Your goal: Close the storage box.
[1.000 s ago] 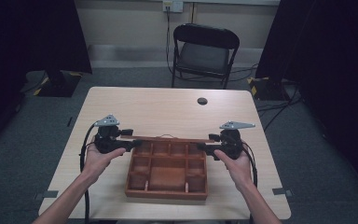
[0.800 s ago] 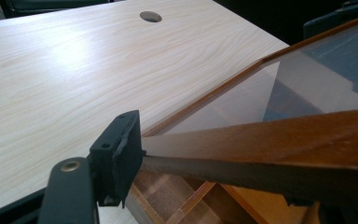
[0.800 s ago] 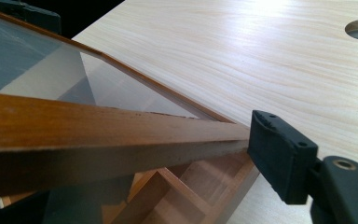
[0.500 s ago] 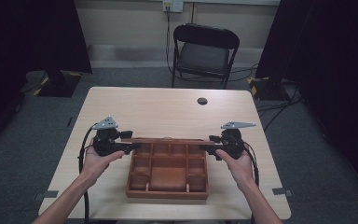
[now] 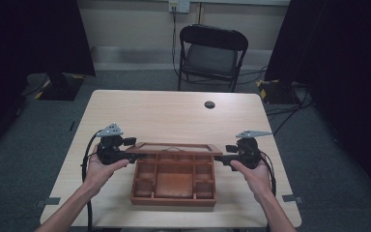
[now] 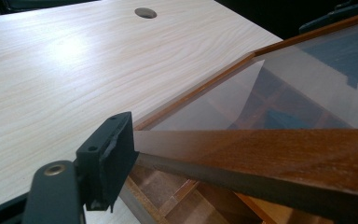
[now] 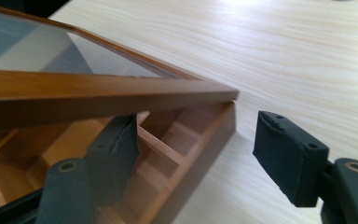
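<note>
Tabletop [image 5: 174, 113]: box lid [image 5: 174, 148] (raised) spans between both tongs.

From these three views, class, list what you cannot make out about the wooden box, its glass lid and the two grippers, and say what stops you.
- Left gripper: in the left gripper view its second jaw is hidden behind the glass lid.
- Wooden box: what the far compartments hold is hidden by the raised lid in the high view.
- Right gripper: whether a pad touches the lid is unclear; the frame covers it.
</note>
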{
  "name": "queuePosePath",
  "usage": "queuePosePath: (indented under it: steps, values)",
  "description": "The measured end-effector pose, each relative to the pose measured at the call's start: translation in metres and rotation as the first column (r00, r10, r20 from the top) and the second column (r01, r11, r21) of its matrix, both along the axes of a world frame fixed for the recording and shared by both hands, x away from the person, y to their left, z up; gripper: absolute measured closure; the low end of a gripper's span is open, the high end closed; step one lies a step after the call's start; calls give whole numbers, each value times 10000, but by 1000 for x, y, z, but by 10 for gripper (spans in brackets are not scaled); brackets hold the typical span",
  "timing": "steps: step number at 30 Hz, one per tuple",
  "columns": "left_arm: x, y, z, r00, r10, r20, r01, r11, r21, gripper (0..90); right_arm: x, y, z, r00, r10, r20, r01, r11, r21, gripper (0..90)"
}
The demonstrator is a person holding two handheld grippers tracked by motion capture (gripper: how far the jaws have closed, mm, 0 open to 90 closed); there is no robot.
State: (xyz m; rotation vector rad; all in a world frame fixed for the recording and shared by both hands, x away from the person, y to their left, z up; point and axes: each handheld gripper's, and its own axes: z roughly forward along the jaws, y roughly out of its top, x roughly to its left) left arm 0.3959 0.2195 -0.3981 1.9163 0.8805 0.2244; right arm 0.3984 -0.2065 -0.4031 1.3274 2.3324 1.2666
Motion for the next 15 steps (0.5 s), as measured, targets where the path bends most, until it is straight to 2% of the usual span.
queuePosePath:
  steps: [4,6,7,9,11,15]
  values:
    - [-1,0,1,10000,-11,30,11,10000,-12,246,3,-5,-2,9994,-341,-41,339,9989,-311,324]
    - [-2,2,2,10000,-29,81,29,10000,69,244,5,-7,1,9987,-510,52,512,9975,-485,327]
    - [-3,2,2,10000,-39,47,39,10000,41,241,6,-9,7,9976,-650,235,664,9958,-630,330]
    - [-4,4,3,10000,-48,43,48,10000,56,239,7,-10,10,9972,-674,314,692,9958,-603,332]
    - [-6,5,3,9999,-24,125,23,10000,66,238,11,-14,20,9949,-879,487,904,9945,-521,332]
    - [-7,5,1,9999,26,99,-26,10000,-7,232,14,-14,28,9947,-860,560,884,9952,-417,331]
